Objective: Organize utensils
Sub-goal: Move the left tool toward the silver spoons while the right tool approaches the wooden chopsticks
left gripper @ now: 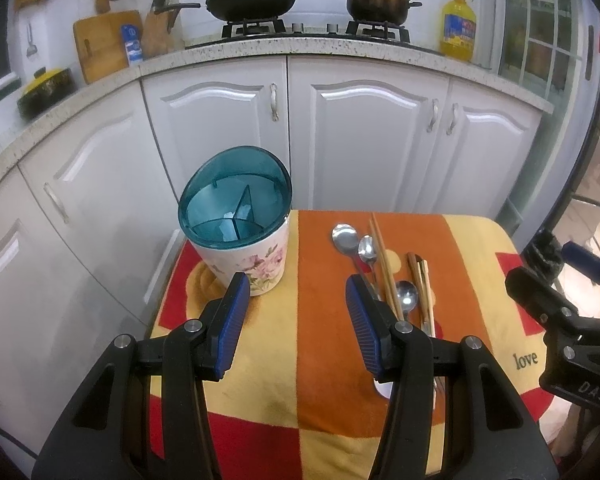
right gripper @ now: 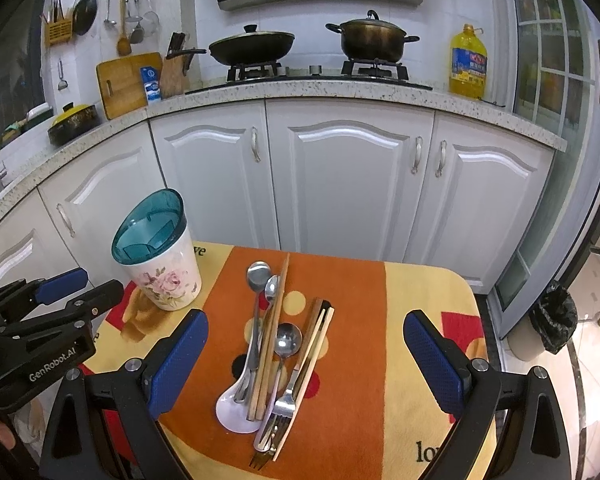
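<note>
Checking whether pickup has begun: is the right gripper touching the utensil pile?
Apart. The right wrist view shows the right gripper open, bare cloth between each pad and the utensil pile.

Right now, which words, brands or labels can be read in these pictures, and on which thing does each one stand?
"love": on the cloth covering the table, near its edge.
"GenRobot.AI": on the body of the left gripper, seen from the right wrist.
"DAS": on the body of the right gripper; the rest is cut off.
Oil bottle label: too blurred to read.
Blue carton: too small to read.
</note>
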The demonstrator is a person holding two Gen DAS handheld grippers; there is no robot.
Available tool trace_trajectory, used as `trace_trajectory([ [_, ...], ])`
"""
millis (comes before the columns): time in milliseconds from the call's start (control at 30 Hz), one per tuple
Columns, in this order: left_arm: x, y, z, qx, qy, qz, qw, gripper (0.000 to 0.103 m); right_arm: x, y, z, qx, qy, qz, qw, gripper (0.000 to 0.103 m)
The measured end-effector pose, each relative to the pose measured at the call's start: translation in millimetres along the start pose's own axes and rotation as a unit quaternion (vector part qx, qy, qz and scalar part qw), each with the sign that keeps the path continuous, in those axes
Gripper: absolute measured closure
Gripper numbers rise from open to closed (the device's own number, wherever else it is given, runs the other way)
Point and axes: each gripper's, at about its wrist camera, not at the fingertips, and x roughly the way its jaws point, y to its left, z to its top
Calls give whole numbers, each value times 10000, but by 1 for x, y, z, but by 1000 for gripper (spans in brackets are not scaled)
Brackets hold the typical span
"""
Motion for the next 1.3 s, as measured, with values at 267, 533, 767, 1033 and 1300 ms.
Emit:
trace_trajectory([
  [267, 16, 6, -5, -293, 393, -547, 9973, 53, 22, -26, -12, 247, 286, 134, 9992, 6],
  [533, 39, -4, -14, -209, 786, -786, 9936, 54, 68, -38, -22, 457, 795, 930, 9914, 47],
  [767, 56, -6, -15, -135, 963, -747, 9925, 53, 130, -20, -2, 276, 1221, 1558, 9798, 58],
  [1033, 76, -1, -8, -185, 1052, -739, 9915, 53, 202, -20, 3, 691, 1723, 1968, 9627, 58],
  [1300, 101, -15, 3, -83, 1142, -733, 9907, 54, 228, -33, 0, 1085, 1941, 2399, 9450, 92],
])
